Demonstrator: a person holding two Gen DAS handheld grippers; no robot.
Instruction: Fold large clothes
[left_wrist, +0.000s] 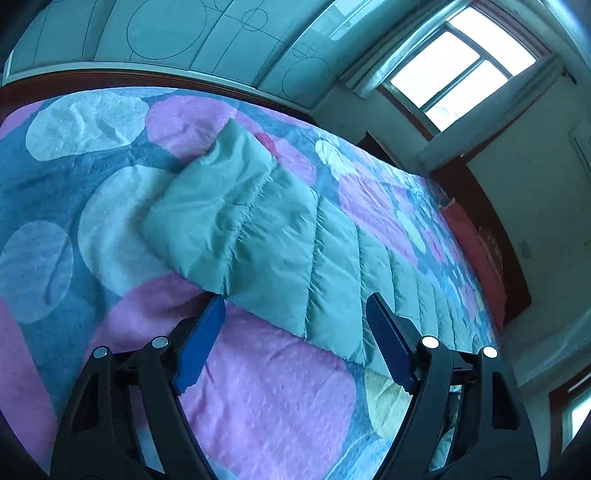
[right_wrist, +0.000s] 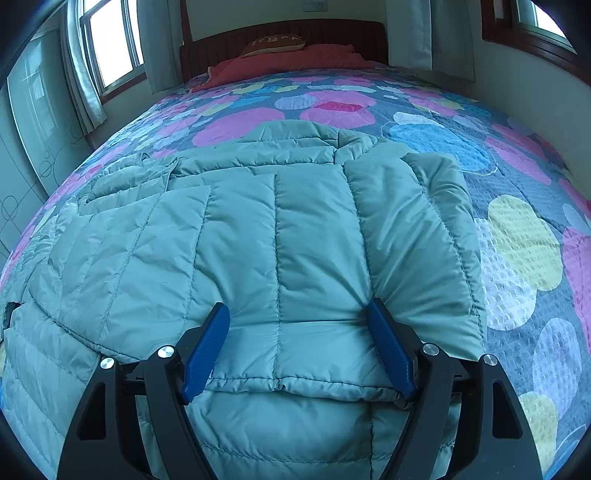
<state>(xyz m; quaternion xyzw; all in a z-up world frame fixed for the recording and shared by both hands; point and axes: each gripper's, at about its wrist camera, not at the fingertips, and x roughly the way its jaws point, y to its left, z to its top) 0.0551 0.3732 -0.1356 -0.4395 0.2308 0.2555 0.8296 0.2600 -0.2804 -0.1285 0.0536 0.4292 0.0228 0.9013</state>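
Observation:
A pale green quilted puffer jacket (right_wrist: 258, 236) lies spread on the bed, one sleeve folded in over its right side. In the left wrist view a long quilted part of the jacket (left_wrist: 258, 229) stretches across the bedspread. My left gripper (left_wrist: 295, 302) is open and empty, its blue fingertips at the jacket's near edge. My right gripper (right_wrist: 297, 306) is open, its blue fingers (right_wrist: 388, 347) resting over the folded hem at the jacket's near end, jaws wide apart and not closed on the cloth.
The bed has a bedspread (right_wrist: 517, 236) with pink, blue and yellow blobs. Red pillows (right_wrist: 295, 59) and a dark wooden headboard (right_wrist: 280, 33) stand at the far end. Windows (right_wrist: 110, 40) with curtains and a glass-fronted wardrobe (left_wrist: 166, 33) flank the bed.

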